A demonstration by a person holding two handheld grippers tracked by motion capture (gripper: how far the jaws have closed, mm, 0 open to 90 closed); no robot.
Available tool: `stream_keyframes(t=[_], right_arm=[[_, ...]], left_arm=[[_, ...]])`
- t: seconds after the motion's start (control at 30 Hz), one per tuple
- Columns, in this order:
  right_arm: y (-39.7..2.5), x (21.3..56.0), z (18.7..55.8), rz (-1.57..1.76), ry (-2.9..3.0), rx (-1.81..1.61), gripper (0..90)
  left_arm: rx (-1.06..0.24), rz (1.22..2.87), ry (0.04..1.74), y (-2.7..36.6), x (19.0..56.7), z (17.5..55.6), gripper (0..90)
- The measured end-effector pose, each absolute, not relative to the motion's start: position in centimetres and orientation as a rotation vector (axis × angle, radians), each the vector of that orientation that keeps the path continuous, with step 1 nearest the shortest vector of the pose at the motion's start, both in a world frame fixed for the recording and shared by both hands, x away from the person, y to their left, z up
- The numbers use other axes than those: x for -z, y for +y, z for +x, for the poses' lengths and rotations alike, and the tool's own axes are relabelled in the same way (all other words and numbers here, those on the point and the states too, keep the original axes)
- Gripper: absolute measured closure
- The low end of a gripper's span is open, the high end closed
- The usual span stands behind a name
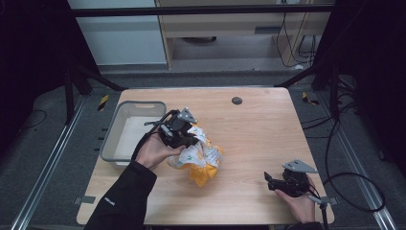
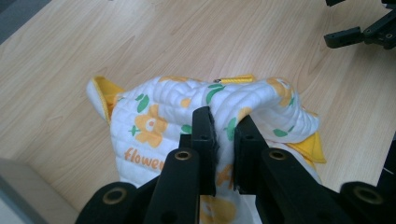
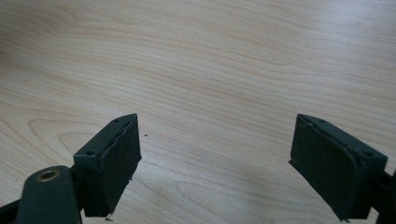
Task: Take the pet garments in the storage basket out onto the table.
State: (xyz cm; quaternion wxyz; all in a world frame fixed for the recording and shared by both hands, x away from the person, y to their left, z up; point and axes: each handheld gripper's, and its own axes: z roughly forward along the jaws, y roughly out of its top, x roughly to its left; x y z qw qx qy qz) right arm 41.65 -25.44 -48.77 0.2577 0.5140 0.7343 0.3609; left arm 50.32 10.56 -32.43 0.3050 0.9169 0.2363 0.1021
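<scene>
A quilted white cloth (image 1: 201, 158) with orange flowers, green leaves and a yellow lining lies bunched on the wooden table (image 1: 253, 139), left of centre. My left gripper (image 1: 184, 136) sits at its upper left edge. In the left gripper view that gripper (image 2: 225, 123) is shut on a raised fold of the cloth (image 2: 168, 112), which carries the word "flower". My right gripper (image 1: 269, 181) rests low near the table's front right, apart from the cloth. Seen in its own view, the right gripper (image 3: 215, 154) is wide open over bare wood.
A grey plastic bin (image 1: 115, 136) stands at the table's left edge, just beside my left hand. A small dark round disc (image 1: 236, 100) lies near the far edge. The right gripper's black fingers (image 2: 345, 36) appear at the top right of the left gripper view.
</scene>
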Motion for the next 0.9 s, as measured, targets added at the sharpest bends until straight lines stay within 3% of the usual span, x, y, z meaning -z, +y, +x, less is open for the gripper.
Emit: stream_keyframes(t=[0.9], right_arm=[[-25.5,48.9,41.7,1.386,1.994,-0.964,15.4]], left_arm=[[-0.224,2.477,0.602,7.0,37.9,50.8,80.2]])
